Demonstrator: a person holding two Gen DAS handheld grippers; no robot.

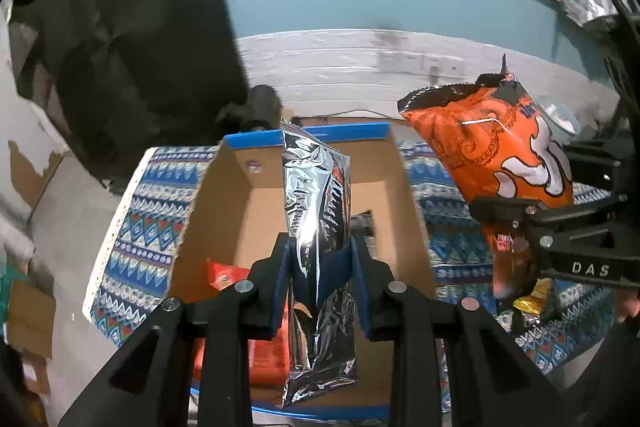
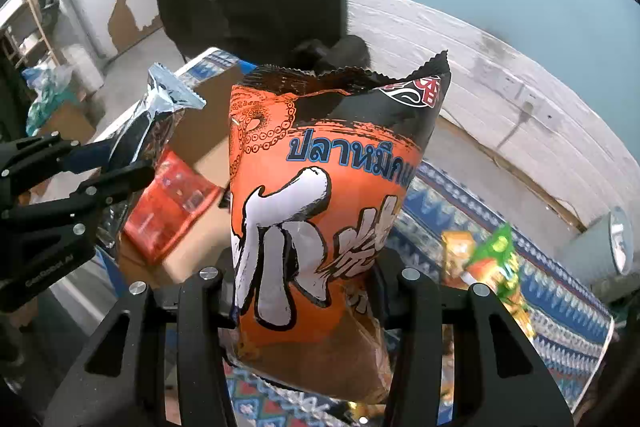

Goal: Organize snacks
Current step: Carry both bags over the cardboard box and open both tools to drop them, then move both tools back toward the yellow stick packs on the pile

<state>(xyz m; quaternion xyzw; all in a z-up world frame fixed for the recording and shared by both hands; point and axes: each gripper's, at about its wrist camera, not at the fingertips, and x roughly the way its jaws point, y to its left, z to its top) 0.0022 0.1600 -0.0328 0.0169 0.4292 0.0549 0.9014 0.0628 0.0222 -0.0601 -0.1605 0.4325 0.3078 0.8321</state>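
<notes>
My left gripper (image 1: 320,267) pinches the silver bag (image 1: 316,219) above the cardboard box (image 1: 404,195); my right gripper (image 2: 304,291) squeezes the orange squid bag (image 2: 320,195) beside it. I should lower each slowly beside the red packet (image 2: 168,203), then release.

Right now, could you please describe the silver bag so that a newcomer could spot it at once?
Find the open cardboard box on the patterned blue cloth. Above it the left tongs pinch a narrow bag upright. That silver bag is shiny crinkled foil, unlike the orange bag beside it in the right tongs.
</notes>
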